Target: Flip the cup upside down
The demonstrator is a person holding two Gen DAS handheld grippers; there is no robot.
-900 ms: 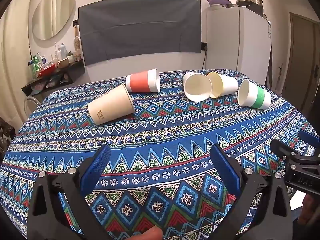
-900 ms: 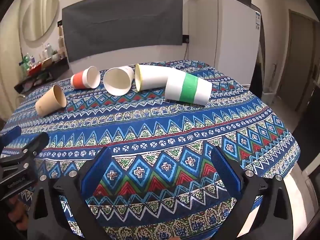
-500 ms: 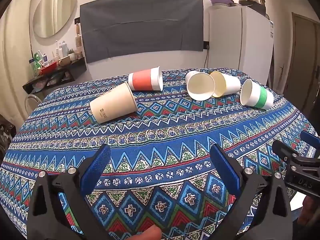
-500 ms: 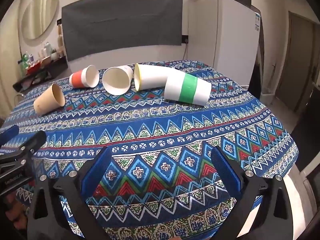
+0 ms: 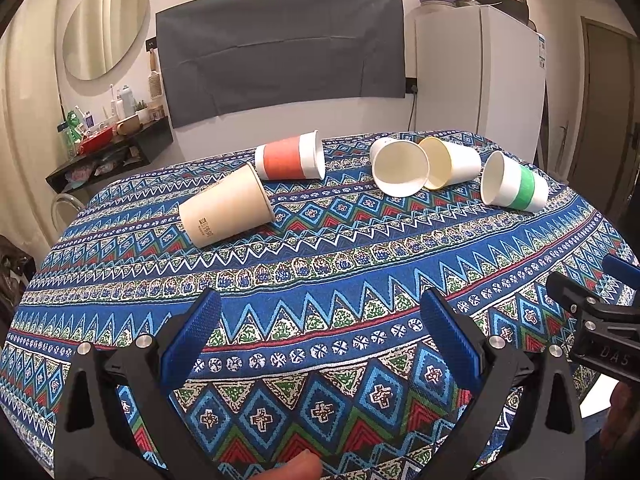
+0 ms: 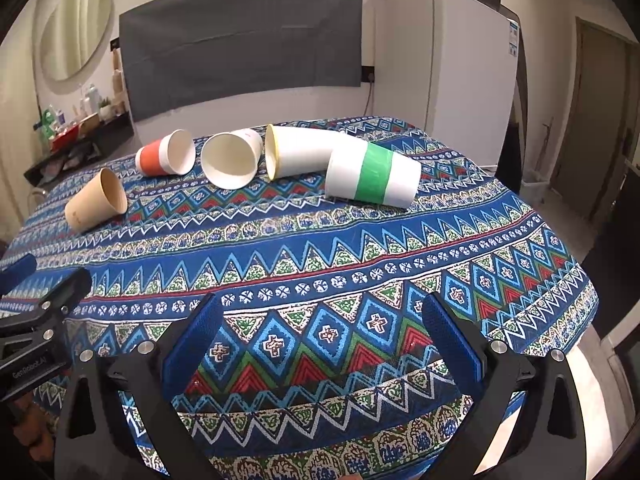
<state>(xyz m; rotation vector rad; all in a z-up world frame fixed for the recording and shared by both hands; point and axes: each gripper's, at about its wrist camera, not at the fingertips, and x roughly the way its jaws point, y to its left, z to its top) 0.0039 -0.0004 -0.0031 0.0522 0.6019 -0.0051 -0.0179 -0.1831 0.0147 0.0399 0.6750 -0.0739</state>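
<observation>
We hold the left hand-held gripper (image 5: 320, 332) and the right hand-held gripper (image 6: 320, 332) spread wide and empty, low over the near edge of the worktop (image 5: 360, 264) with its blue patterned cloth. All five paper cups lie on their sides toward the far edge, well apart from us: the plain tan paper cup (image 5: 226, 211), the orange-banded white paper cup (image 5: 290, 156), the plain white paper cup (image 5: 400, 168) facing us, the yellow-rimmed white paper cup (image 5: 452, 162) touching it, and the green-banded white paper cup (image 5: 514, 186) just beside that. We judge nothing is flipped yet. The risks ahead: thin paper walls may crush under a hard pinch, a lying cup may roll off at first touch, and reaching into the crowded trio may knock its neighbours.
</observation>
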